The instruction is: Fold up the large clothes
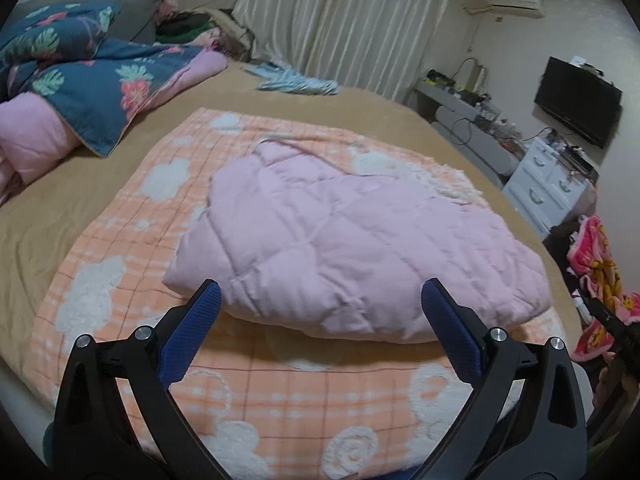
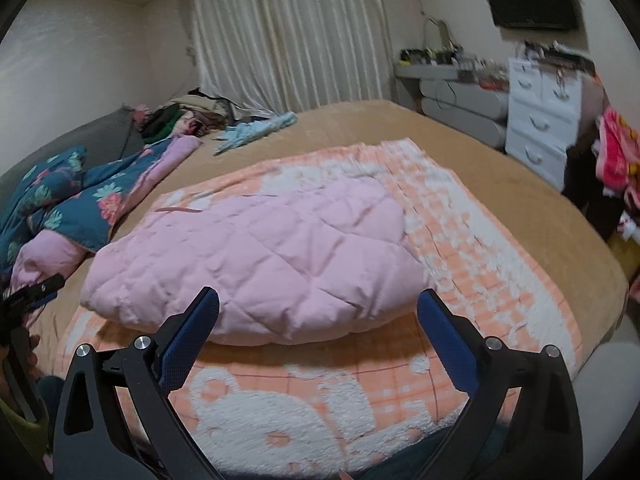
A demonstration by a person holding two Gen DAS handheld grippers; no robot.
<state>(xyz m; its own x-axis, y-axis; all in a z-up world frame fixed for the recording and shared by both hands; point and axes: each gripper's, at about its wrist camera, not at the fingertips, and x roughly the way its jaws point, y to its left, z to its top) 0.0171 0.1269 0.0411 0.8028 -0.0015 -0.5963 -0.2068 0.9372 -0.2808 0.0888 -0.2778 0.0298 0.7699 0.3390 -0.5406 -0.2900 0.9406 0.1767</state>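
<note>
A pink quilted garment lies folded into a thick bundle on an orange-and-white checked blanket spread over the bed. In the right wrist view the same pink garment rests on the orange blanket. My left gripper hovers open above the bundle's near edge, blue pads wide apart, nothing between them. My right gripper is likewise open and empty, just short of the bundle's front. Neither gripper touches the cloth. The other gripper shows at the edge of each view.
A tan bedspread covers the bed. A blue floral quilt with pink lining is heaped at the far left. A light blue cloth lies near the curtain. White drawers, a desk and a wall television stand at right.
</note>
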